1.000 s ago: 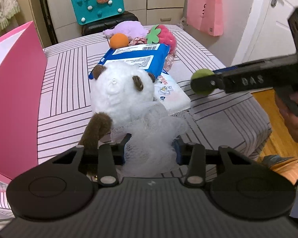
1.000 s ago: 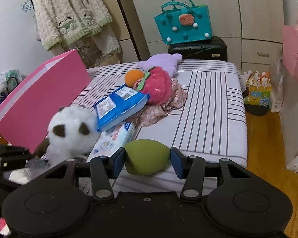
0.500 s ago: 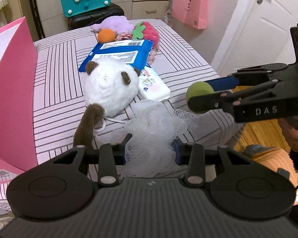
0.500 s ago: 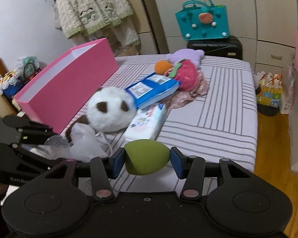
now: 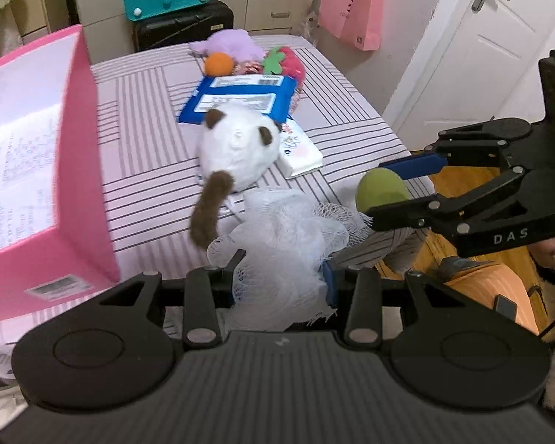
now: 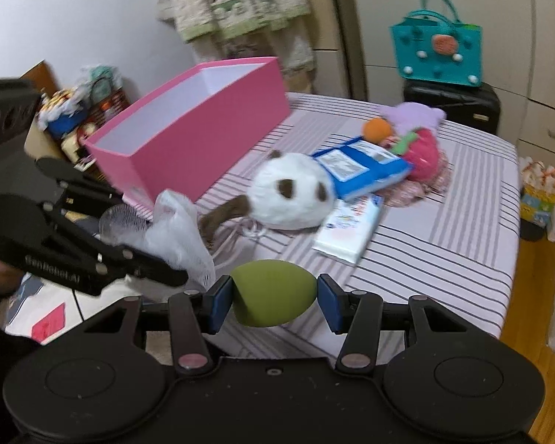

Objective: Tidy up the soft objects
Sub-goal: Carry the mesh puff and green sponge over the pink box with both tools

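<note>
My left gripper is shut on a white mesh bath pouf, held above the near edge of the striped bed; the same pouf shows at the left of the right wrist view. My right gripper is shut on a green egg-shaped sponge, and that sponge hangs to the right of the pouf. An open pink box stands on the bed's left side, white inside. A white and brown plush lies in the middle of the bed.
Behind the plush lie a blue packet, a white tissue pack, an orange ball, a strawberry plush and a purple plush. A teal bag sits on a black case beyond the bed. Wooden floor lies at right.
Both grippers have risen and drawn back from the bed with the pouf and the sponge still held. The pink box now shows more fully, with its inside visible in both views.
</note>
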